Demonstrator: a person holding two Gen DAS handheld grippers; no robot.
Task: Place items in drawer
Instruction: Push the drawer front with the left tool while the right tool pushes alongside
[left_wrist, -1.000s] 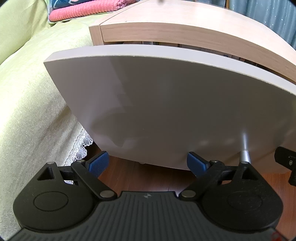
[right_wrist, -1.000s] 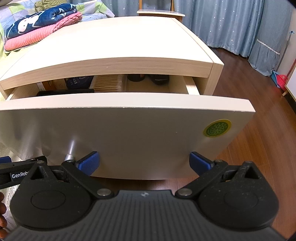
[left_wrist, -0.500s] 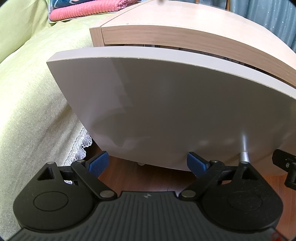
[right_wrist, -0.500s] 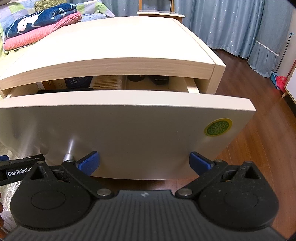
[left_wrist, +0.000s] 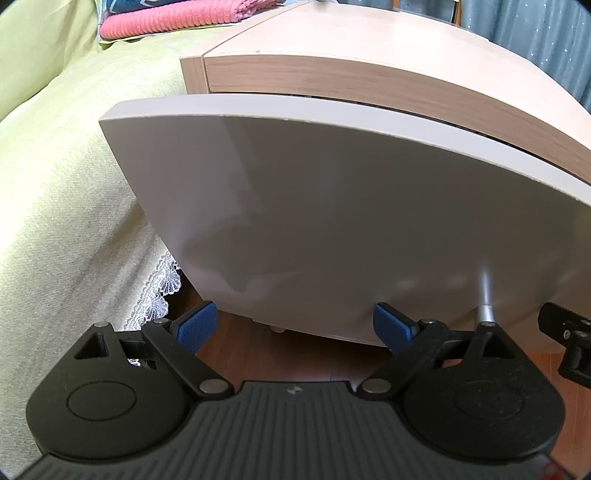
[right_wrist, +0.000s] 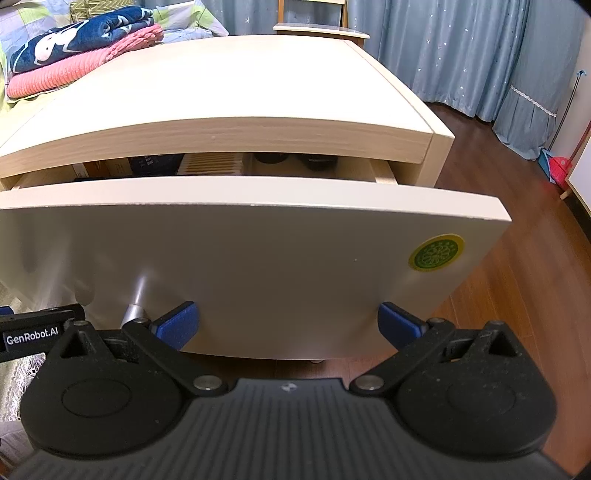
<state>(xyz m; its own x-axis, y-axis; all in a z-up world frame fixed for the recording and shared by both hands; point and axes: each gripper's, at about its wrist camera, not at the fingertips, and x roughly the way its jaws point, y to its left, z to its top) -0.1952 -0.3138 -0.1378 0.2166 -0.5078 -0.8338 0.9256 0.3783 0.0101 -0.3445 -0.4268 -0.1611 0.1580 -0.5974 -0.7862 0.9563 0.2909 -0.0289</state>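
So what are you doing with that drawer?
A person holds two grippers up close to the front of a bedside cabinet's drawer. The left gripper and the right gripper are both open and hold nothing. The drawer is pulled out only part way, and some things already lie inside, such as a dark box and two dark round things further back. The drawer's metal handle sits between the two grippers. Neither gripper has hold of it.
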